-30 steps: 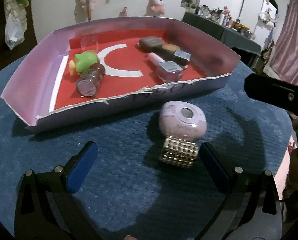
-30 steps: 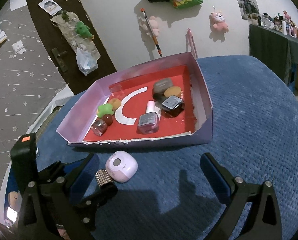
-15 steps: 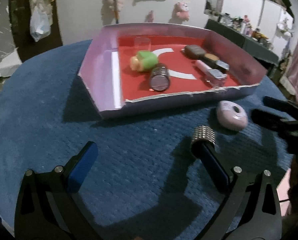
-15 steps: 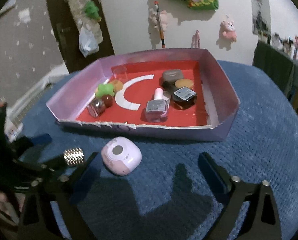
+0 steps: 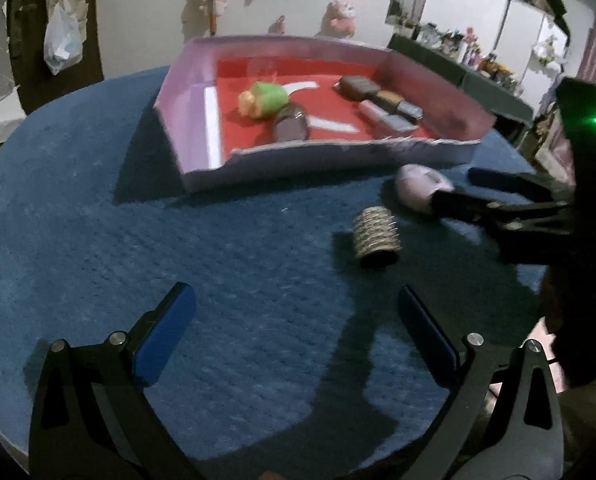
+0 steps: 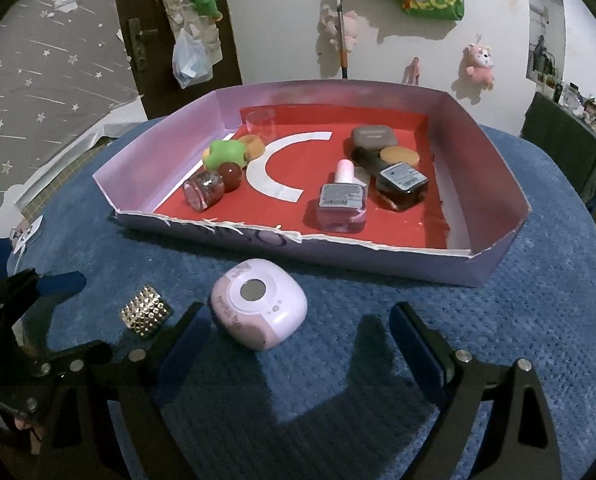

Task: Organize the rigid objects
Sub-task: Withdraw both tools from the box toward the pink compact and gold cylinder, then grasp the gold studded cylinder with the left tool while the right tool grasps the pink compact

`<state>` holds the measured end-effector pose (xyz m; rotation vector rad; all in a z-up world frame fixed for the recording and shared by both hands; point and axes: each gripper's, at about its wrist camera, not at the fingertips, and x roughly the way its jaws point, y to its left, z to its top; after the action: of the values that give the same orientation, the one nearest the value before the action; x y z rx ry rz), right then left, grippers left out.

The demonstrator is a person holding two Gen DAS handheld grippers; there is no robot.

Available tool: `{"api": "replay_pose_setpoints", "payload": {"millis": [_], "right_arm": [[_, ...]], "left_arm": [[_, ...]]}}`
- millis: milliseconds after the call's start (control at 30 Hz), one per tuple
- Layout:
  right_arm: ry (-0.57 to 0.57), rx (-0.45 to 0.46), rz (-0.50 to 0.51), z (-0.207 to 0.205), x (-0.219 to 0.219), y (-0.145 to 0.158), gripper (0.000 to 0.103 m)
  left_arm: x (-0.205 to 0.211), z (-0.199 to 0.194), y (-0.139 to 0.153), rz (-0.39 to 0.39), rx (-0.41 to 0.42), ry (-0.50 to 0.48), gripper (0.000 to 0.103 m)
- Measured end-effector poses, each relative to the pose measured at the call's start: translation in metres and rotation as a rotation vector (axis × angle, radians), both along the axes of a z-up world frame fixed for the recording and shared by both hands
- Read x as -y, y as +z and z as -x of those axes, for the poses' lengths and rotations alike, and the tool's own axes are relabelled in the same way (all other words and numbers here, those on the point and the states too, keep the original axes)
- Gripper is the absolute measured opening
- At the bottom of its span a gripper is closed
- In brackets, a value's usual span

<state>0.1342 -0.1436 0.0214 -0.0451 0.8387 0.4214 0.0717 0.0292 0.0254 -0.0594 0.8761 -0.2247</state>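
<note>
- We hold the left gripper (image 5: 295, 330) at the bottom of the left wrist view, its blue-padded fingers (image 5: 165, 332) spread wide over bare blue tablecloth (image 5: 97, 240), with nothing between them.
- The studded gold cuff (image 5: 376, 236) lies on its side on the cloth right of centre in that view, ahead of our left fingers and clear of them.
- Our right gripper (image 6: 295, 336) sits at the bottom of the right wrist view with its fingers spread; the rounded lilac case (image 6: 257, 308) lies on the cloth between them, close beside the left-hand finger, though we cannot tell whether that finger touches it. The other finger stands well apart from it.
- In the right wrist view the cuff (image 6: 147, 311) lies at lower left, outside the fingers and near the case.
- The case sits just in front of the near wall of the lilac cardboard tray (image 6: 378, 256), which fills the middle of the frame.
- On the tray's red floor we see a pink nail polish bottle (image 6: 342, 200) lying flat near the front, a dark bottle (image 6: 398, 184) just to its right, and a grey compact (image 6: 372, 136) behind them.
- At the tray's left side a green toy (image 6: 225, 152) rests beside a glittery jar (image 6: 203, 190) lying on its side.
</note>
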Motion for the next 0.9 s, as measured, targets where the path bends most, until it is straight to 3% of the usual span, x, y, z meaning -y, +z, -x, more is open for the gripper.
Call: {"api": "replay_pose_setpoints", "payload": {"millis": [100, 267, 500, 633, 867, 900], "right_arm": [[0.008, -0.005, 0.014, -0.002, -0.003, -0.002, 0.093], [0.008, -0.02, 0.008, -0.004, -0.002, -0.004, 0.088], [0.019, -0.068, -0.061, -0.011, 0.003, -0.001, 0.073], [0.057, -0.093, -0.073, -0.014, -0.009, -0.002, 0.058], [0.056, -0.087, -0.057, -0.017, -0.017, -0.003, 0.054], [0.054, -0.09, -0.058, -0.017, -0.017, -0.003, 0.054]], "left_arm": [[0.019, 0.0, 0.008, 0.009, 0.041, -0.041, 0.102], [0.042, -0.009, 0.005, -0.069, 0.069, -0.054, 0.101], [0.031, -0.024, -0.003, -0.04, 0.027, -0.026, 0.064], [0.028, -0.025, -0.004, -0.023, 0.022, -0.026, 0.061], [0.037, -0.029, -0.004, -0.039, 0.032, -0.048, 0.06], [0.039, -0.03, -0.005, -0.046, 0.034, -0.051, 0.056]]}}
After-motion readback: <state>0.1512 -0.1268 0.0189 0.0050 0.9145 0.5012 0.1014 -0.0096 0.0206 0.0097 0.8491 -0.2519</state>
